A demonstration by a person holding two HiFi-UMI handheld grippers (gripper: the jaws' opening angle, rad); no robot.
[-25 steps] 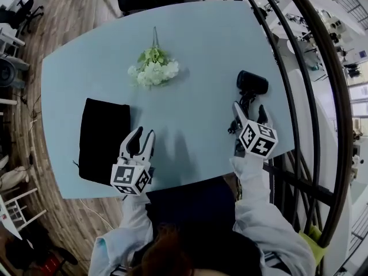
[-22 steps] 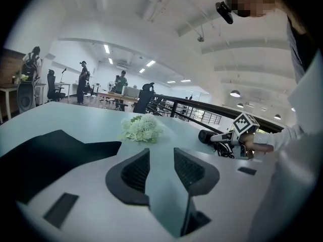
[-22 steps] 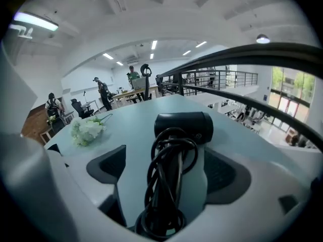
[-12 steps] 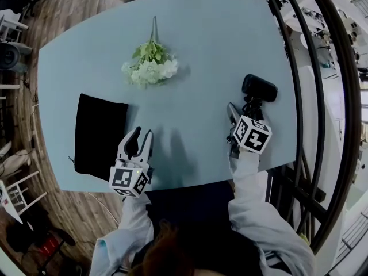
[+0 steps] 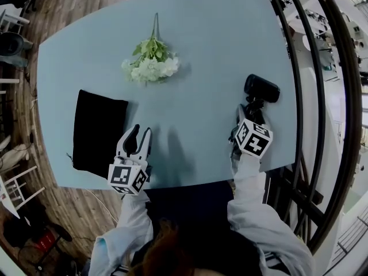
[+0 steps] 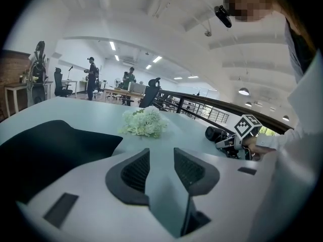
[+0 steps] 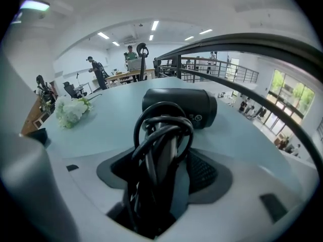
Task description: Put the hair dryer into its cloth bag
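Hair dryer (image 5: 261, 89): handle lies between the jaws of the right gripper (image 5: 248, 112).
The jaws have just been closing and appear pressed on handle and coiled cord (image 7: 161, 130); the body points straight ahead. Left gripper (image 5: 141, 132) is held part-open, empty, beside cloth bag (image 5: 98, 131).

Head view looks steeply down from above the 6 o'clock edge of a pale blue rounded table (image 5: 201, 50), taking in the whole top. Left gripper view skims low across it, with a white artificial flower bunch (image 6: 145, 122) at 12 o'clock. Right gripper view sits very close behind a black barrel-shaped hair dryer (image 7: 179, 107). All three views share the table, flower bunch and hair dryer.
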